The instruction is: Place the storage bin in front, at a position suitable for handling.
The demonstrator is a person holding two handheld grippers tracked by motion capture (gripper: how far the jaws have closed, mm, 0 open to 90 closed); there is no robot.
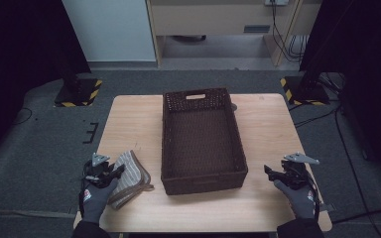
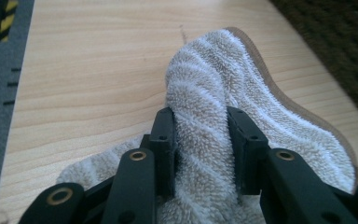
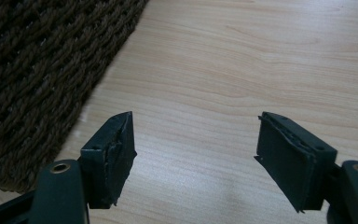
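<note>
- The towel (image 1: 129,174) was a beige terry cloth with pale ribbed stripes and a darker tan edge.
- It lay on the near left part of the table (image 1: 129,119), just beside the left wall of the dark woven basket (image 1: 202,144), not touching it as far as the high view showed.
- It was folded and bunched, not spread flat.
- One fold (image 2: 200,116) stood raised off the wood, pinched between the pads of the left gripper (image 2: 199,144); the rest sagged to the tabletop.
</note>
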